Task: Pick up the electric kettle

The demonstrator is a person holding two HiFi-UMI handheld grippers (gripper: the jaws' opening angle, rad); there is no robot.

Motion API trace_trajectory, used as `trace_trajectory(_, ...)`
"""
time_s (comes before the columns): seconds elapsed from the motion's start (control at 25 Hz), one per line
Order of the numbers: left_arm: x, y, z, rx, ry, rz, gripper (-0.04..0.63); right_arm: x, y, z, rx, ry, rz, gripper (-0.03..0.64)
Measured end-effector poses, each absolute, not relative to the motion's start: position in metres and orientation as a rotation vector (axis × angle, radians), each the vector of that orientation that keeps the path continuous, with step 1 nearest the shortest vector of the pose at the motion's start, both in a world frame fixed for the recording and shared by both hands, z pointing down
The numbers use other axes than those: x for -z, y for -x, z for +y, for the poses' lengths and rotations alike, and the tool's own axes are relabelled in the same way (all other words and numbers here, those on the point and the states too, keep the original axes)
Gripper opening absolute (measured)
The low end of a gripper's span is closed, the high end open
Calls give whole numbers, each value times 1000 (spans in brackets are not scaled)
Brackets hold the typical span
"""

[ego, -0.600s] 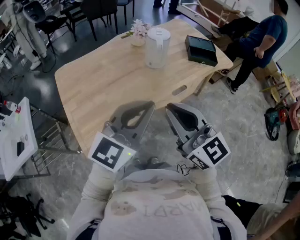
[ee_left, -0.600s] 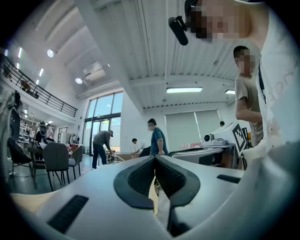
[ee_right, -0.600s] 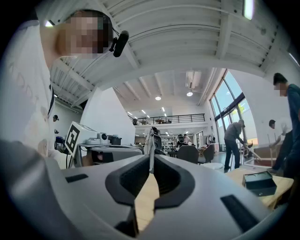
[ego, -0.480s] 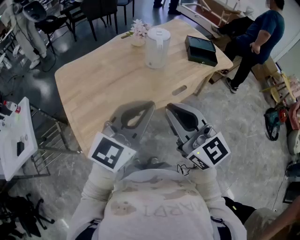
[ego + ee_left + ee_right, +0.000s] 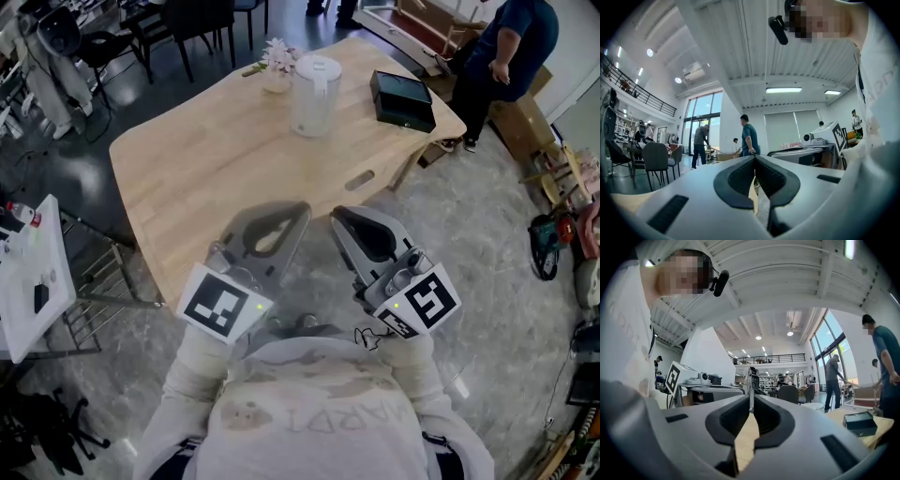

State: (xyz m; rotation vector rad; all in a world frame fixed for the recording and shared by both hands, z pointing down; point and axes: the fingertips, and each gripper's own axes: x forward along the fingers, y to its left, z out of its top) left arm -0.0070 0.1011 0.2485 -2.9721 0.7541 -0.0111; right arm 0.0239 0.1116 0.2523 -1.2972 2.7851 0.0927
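White electric kettle (image 5: 314, 94) stands upright on the far part of the wooden table (image 5: 187, 178), between a flower vase (image 5: 277, 67) and a black box (image 5: 403, 99), untouched; approach, grasp and lift all remain. Left gripper (image 5: 302, 208), level at the table's near edge: jaws together, empty. Right gripper (image 5: 336, 216): likewise closed on nothing, well apart from the kettle

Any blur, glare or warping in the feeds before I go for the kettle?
Head view: sharp and evenly lit, the translucent white electric kettle on the light wooden table clear, no glare. Left gripper view: heavy fisheye bending, the left gripper's shut tongs soft up close. Right gripper view: same bending, the right gripper's shut tongs soft too.
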Motion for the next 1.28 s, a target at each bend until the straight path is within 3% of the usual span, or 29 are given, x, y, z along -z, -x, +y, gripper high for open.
trace_trajectory(1.28, -268, 58, 71, -3, 3011, 659, 12, -267, 10, 69, -16, 1427, 2664, 38)
